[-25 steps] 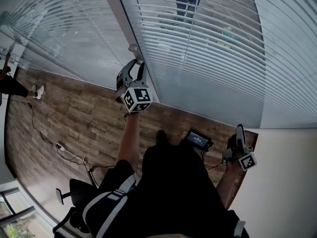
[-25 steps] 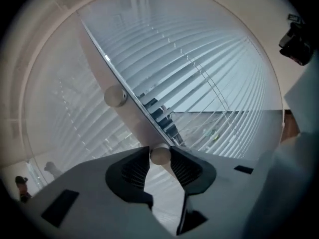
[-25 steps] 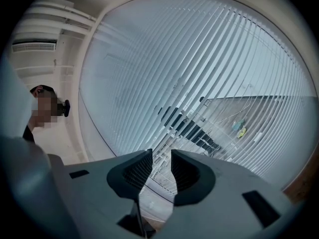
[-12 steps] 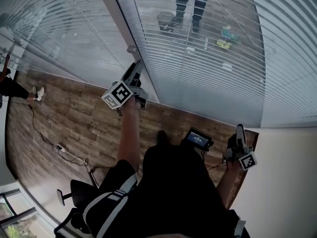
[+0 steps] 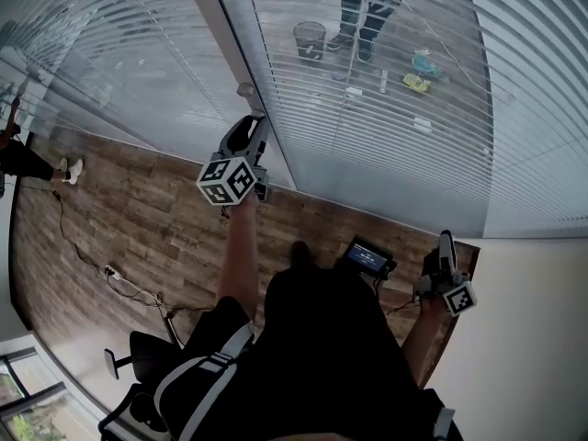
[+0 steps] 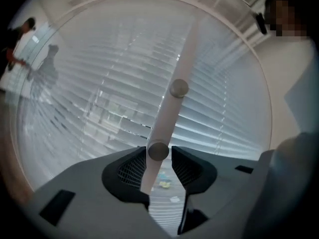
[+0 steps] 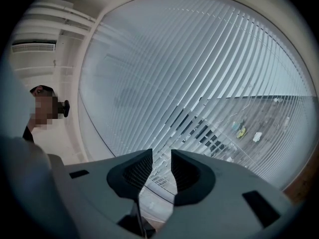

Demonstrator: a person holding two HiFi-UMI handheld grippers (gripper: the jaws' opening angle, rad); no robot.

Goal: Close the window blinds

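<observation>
Head view: the person stands on the wood floor [image 5: 165, 219], facing a glazed wall. The window blinds [image 5: 395, 127] hang in two panels, one on either side of a pale frame post [image 5: 225, 26].

Right-hand panel: slats are tilted partly open. A bin [image 5: 310, 37] and a person's legs [image 5: 367, 3] show through them on the far side of the glass.

Left gripper [image 5: 250, 129]: held level against the frame post, marker cube toward the camera.
- In the left gripper view the left gripper [image 6: 159, 148] has a round grey knob [image 6: 158, 152] on the post between its fingers.
- The pads stand just beside the knob on both sides. A thin sliver of gap shows at the right pad, so this is not a firm clamp.
- The jaws have just been opening, with the knob between them.
- A second knob [image 6: 178, 88] sits farther up the post, clear of the gripper.
- The blinds [image 6: 99, 88] fill the background.

Right gripper [image 5: 446, 243]: low at the person's right side, near the corner where the floor meets the plain wall and well apart from the post.
- In the right gripper view the right gripper [image 7: 162, 156] has its fingers apart with nothing between them.
- Only the blinds [image 7: 199, 73] show beyond.

A small screen device [image 5: 367, 258] sits at the person's front, between the two arms.
</observation>
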